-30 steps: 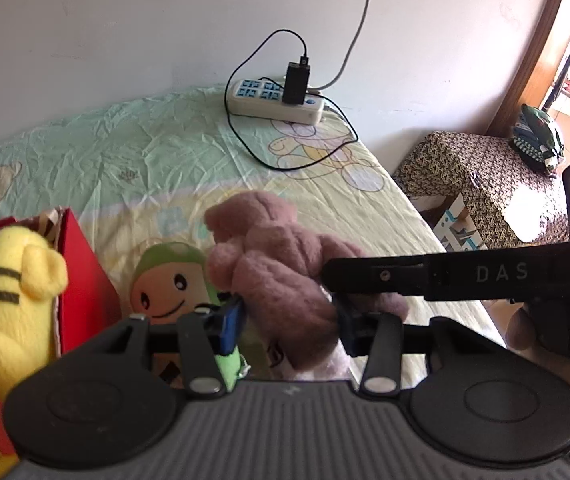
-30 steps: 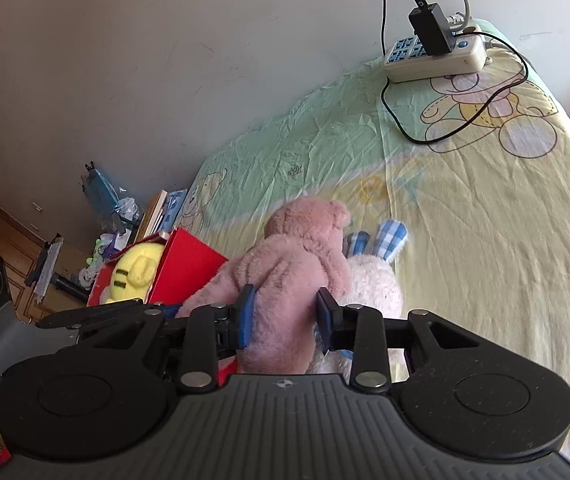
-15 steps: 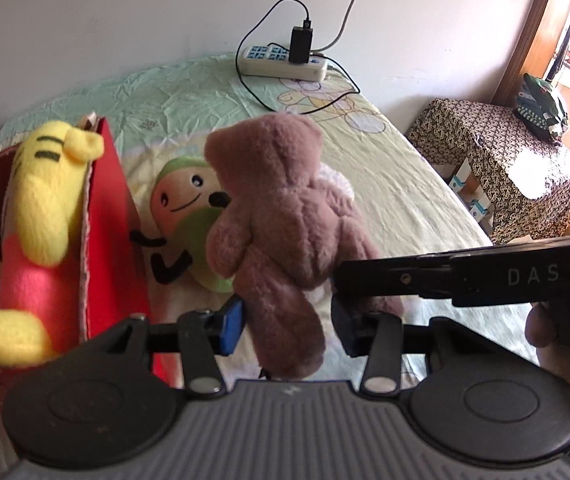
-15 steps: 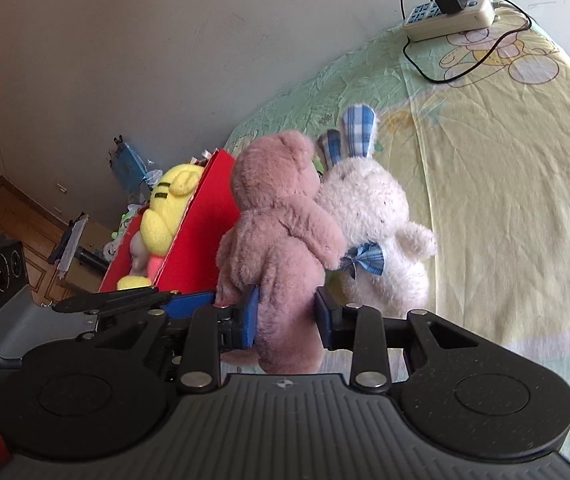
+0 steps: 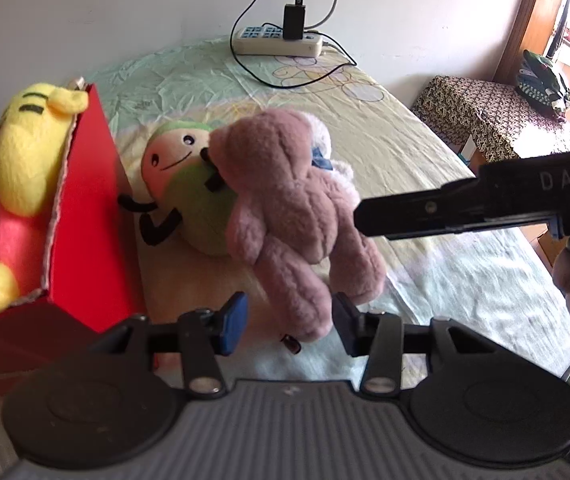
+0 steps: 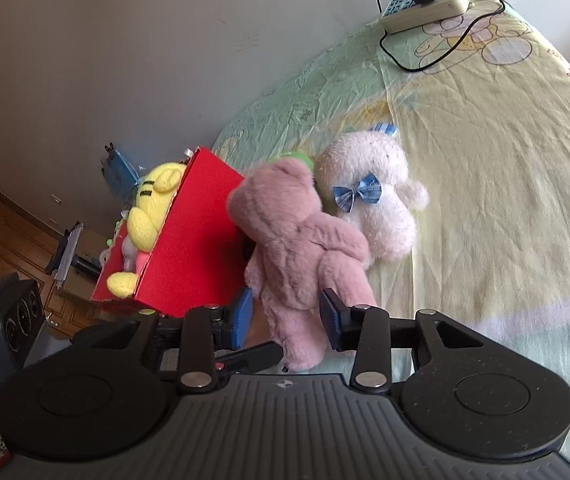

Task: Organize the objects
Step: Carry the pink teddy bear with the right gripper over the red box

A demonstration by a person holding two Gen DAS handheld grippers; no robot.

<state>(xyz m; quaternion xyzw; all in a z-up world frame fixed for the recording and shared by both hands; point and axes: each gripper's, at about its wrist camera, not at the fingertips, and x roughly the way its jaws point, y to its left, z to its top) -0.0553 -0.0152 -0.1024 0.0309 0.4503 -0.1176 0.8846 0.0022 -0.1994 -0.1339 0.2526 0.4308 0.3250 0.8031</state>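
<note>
Left wrist view: left gripper [image 5: 291, 322] clenched at its narrowest, fingers on one leg of the pink bear [image 5: 293, 200]. Bear fuzzy, dusty pink, back to camera, lying tilted on the bed [image 5: 425, 160] and leaning onto a round green plush [image 5: 197, 208]. Just left: one red box [image 5: 89, 216], open-topped, with one yellow plush [image 5: 29, 148] inside. Right gripper [image 5: 369, 216] coming in side-on, tip at the bear's flank. One power strip [image 5: 277, 40] at the far end of the bed.

Right wrist view: right gripper [image 6: 287, 316] released, fingers just eased apart, bear's lower body between them, no squeeze visible. One white bunny [image 6: 369, 208] with blue bow touching the bear's far side. Four plush total, one box.
</note>
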